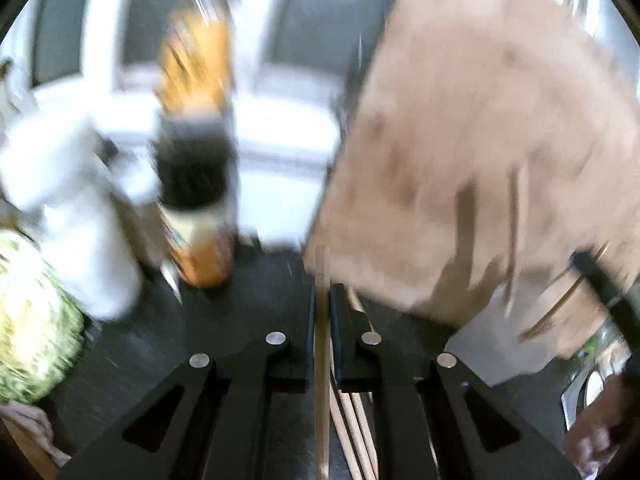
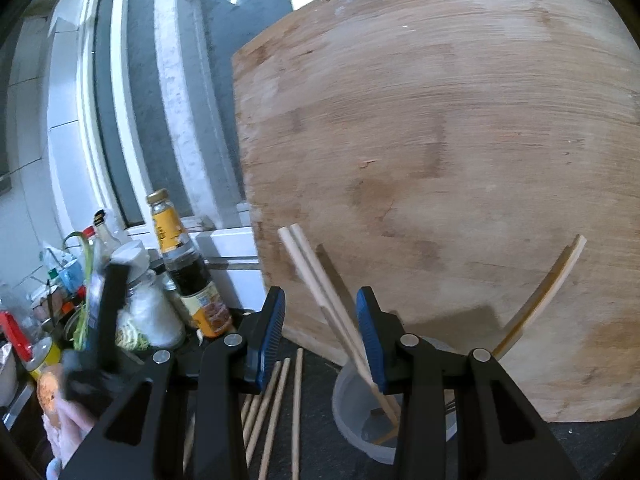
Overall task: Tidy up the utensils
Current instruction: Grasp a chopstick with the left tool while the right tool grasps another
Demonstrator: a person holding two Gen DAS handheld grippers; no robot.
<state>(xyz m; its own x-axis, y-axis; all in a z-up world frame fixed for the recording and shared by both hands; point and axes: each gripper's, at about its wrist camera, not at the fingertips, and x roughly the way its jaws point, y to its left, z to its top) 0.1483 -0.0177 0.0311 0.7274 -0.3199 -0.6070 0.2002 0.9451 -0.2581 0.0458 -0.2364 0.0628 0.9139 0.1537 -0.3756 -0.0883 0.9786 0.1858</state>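
Left wrist view: blurred throughout.
Left gripper [image 1: 321,304]: fingers closed on one chopstick [image 1: 322,360], upright between the pads.
Under it: more loose chopsticks [image 1: 354,420] on the dark surface [image 1: 248,304].
Around: cutting board [image 1: 480,140] on the right, sauce bottle [image 1: 196,160] and white jar [image 1: 80,208] on the left, window frame behind.

Right wrist view: sharp.
Right gripper [image 2: 321,332]: fingers partly open, nothing pressed between the pads; held above the cup.
Cup [image 2: 348,420]: grey, beside the board's foot, already holding two chopsticks [image 2: 320,280] that lean out toward the board [image 2: 440,160].
Left to do: several chopsticks [image 2: 276,400] lie loose on the surface [image 2: 320,452] just left of the cup.
Progress: early to middle, judging by two in, one in hand, the rest down.
Room: kitchen clutter, bottles [image 2: 188,264] and jars crowded at left under a window.
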